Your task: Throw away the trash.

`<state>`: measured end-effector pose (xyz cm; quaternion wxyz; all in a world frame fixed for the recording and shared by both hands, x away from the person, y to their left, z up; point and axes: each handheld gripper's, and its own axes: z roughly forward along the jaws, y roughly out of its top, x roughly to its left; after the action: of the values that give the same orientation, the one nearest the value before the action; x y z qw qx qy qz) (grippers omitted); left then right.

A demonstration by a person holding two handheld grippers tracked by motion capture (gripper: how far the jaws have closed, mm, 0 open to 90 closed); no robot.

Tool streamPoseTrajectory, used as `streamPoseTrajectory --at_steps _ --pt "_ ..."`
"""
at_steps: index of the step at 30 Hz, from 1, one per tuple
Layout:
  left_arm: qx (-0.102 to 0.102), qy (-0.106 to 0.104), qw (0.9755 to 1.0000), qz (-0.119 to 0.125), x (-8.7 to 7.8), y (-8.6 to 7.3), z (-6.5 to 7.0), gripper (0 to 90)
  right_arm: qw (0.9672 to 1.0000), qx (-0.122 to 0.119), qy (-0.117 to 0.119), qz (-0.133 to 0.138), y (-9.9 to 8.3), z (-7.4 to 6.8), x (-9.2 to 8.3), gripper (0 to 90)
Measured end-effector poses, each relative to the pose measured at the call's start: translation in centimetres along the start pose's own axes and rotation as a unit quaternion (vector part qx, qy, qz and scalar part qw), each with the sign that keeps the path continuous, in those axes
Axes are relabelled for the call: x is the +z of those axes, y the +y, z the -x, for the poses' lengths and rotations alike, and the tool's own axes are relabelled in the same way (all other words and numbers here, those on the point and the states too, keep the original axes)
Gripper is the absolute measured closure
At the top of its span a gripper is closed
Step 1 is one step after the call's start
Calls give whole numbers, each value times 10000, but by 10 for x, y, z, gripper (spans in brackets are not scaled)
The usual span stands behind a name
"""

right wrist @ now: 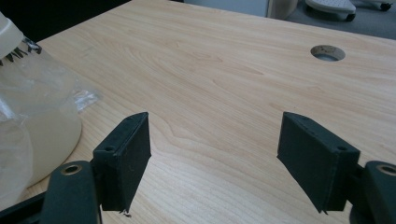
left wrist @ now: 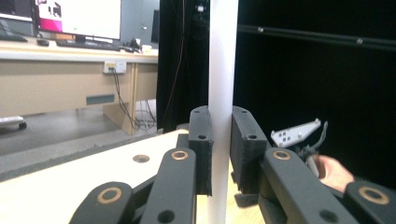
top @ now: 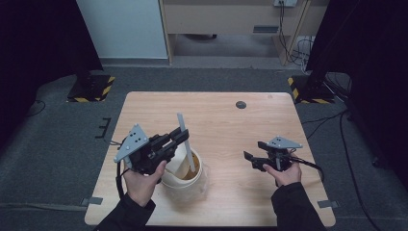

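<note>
Wooden table (top: pixel 226 115): wide, pale, cable hole (top: pixel 240 104) at far side. Cream bucket (top: pixel 185 179) near my left side, wrapped in clear plastic bag (right wrist: pixel 28 98); bag looks thin, slippery, easy to tear. My left gripper (top: pixel 180 137) clamps flat white stick (left wrist: pixel 220 70), lower end inside bucket. Stick seems light, stiff, smooth; better grip at middle, on flat faces. My right gripper (top: pixel 254 155) at right, jaws wide, nothing between.
</note>
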<state>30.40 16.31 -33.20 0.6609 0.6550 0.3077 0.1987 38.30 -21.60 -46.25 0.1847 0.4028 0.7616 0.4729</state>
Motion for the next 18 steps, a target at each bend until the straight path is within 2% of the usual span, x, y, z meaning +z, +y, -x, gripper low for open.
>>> streamPoseTrajectory --at_steps 4,11,14,18 --pt "-47 82 9997 -209 3 -16 -3 790 9999 -34 -33 -100 -3 1 2 252" --pt "-131 73 9985 -530 7 -36 -6 778 9996 -47 -106 -252 -8 5 5 246" --pt "-144 84 9984 -539 6 -39 -6 716 9994 -41 -126 -314 -9 6 6 244" --pt "-167 144 9991 -359 -5 -36 -9 607 9992 -44 -159 -363 -11 8 5 237"
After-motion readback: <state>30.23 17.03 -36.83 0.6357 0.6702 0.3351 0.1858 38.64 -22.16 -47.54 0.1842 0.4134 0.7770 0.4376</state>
